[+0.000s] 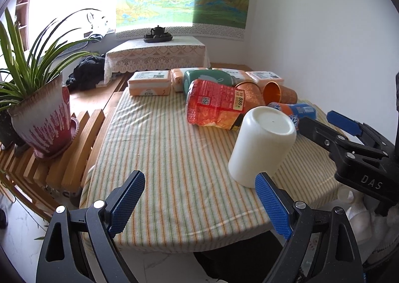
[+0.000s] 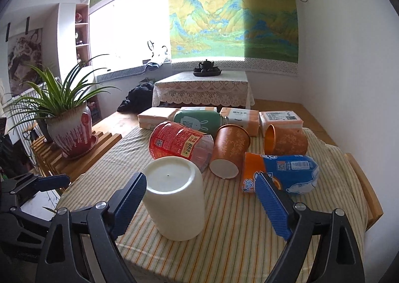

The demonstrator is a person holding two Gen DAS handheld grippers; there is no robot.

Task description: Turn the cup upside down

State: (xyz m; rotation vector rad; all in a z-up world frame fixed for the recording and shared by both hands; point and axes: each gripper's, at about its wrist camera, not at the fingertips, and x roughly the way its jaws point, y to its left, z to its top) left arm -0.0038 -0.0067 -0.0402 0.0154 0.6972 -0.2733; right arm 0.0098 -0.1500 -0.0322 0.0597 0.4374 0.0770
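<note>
Cup (image 2: 174, 198) stands upside down on the striped cloth (image 2: 224, 233), base up, between my right gripper's (image 2: 202, 205) wide-open fingers, gripped by neither. My left gripper (image 1: 199, 205) is open, empty. 2 orange cups (image 2: 230, 151) lie tipped behind.

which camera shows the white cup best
The right wrist view: the white cup stands upside down, whole, central between the open right tool. In the left wrist view, the cup sits off-centre, its lower edge partly hidden.
</note>
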